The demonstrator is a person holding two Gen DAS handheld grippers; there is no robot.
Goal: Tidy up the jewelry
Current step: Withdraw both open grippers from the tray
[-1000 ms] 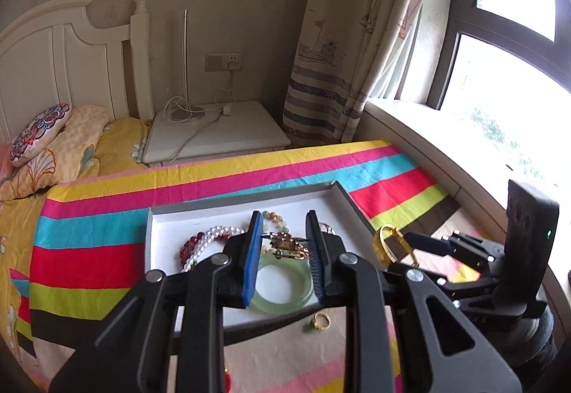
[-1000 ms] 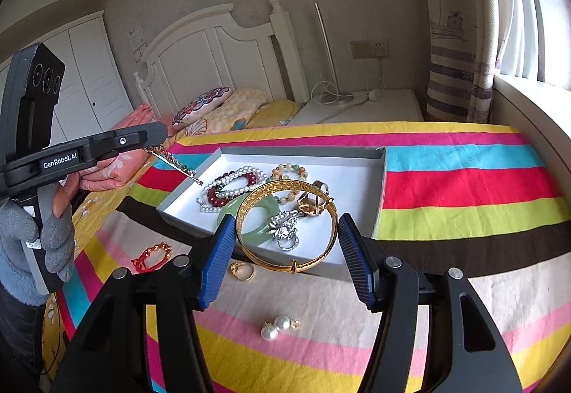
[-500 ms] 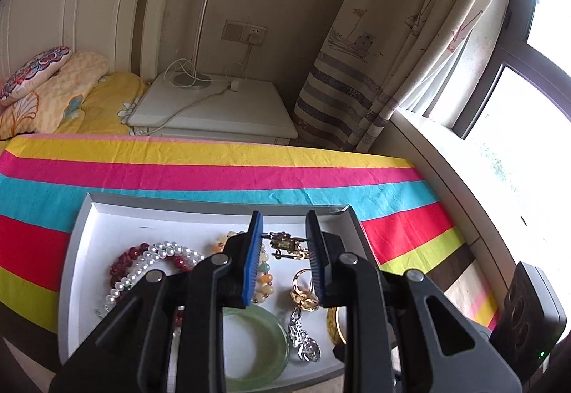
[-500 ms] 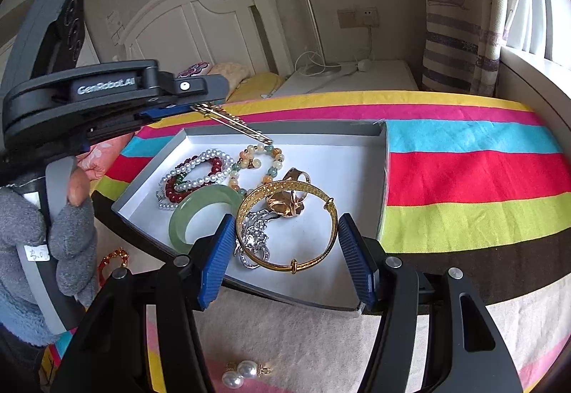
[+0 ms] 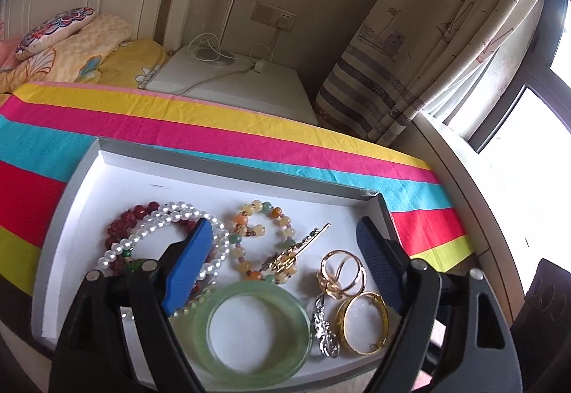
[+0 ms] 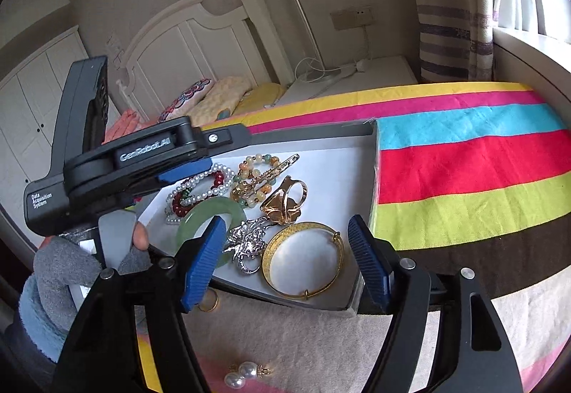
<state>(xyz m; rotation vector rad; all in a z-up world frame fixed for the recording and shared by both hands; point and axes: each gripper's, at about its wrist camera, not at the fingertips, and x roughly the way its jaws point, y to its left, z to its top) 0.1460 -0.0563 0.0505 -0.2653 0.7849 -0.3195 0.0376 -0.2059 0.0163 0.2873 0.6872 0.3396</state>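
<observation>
hairpin (image 5: 299, 251) dropped into tray (image 5: 228, 179) | both hand-held grippers (image 5: 282, 268) (image 6: 289, 257) released, empty | bangles: 2 | pearl earrings (image 6: 246, 373): 1 pair outside

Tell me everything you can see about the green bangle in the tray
The green bangle is a thick, closed ring of pale, translucent jade-like material, smooth and glossy. It lies flat on the white floor of the tray, near the front edge. The pearl strand touches its left side, and a silver ornament lies against its right side. Neither hand-held gripper holds it; both are open, and the left hand-held gripper is above it.
</observation>
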